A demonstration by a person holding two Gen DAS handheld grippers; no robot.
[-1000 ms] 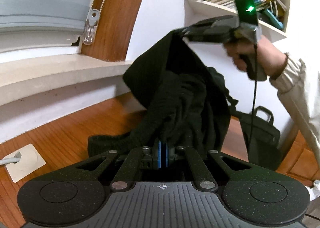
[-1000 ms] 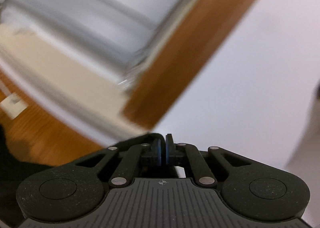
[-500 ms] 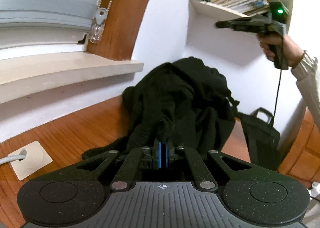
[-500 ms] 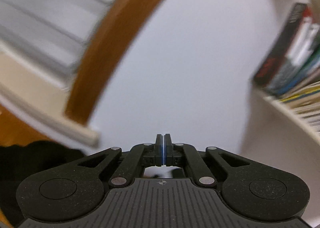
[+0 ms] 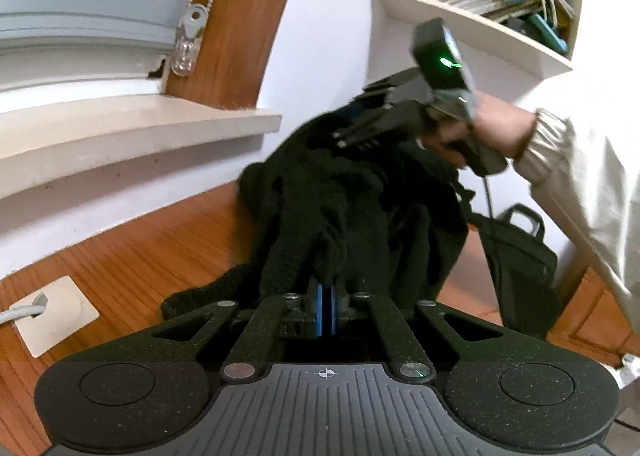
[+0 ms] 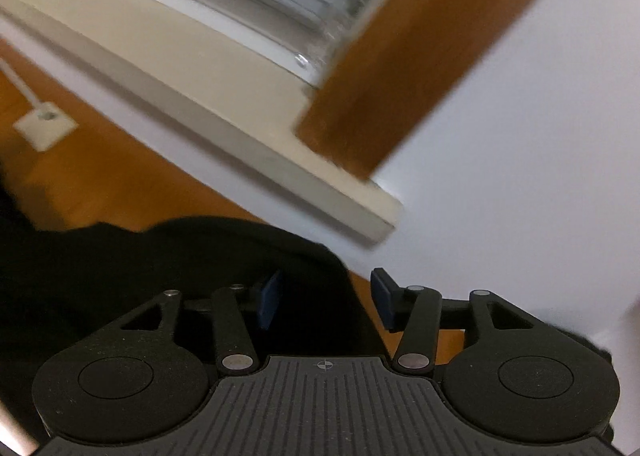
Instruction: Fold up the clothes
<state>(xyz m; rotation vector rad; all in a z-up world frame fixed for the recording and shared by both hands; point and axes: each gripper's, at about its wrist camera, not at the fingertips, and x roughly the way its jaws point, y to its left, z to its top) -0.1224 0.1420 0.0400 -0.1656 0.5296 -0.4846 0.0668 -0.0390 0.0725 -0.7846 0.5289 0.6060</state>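
Left gripper (image 5: pixel 326 310) clamping upward-heaped black garment (image 5: pixel 352 212)

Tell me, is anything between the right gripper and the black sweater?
Nothing visible. The right gripper, jaws just opening, sits right over the black sweater with dark knit between its pads, not pinched. The left gripper is shut on its near edge.

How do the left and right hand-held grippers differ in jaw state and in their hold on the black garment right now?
The left hand-held gripper has its jaws shut on a fold of the black garment; the right hand-held gripper has just been opening, pads apart, with cloth between them but not pinched. The left sits at the garment's near, low edge; the right is at its raised far side. Both look the same build.
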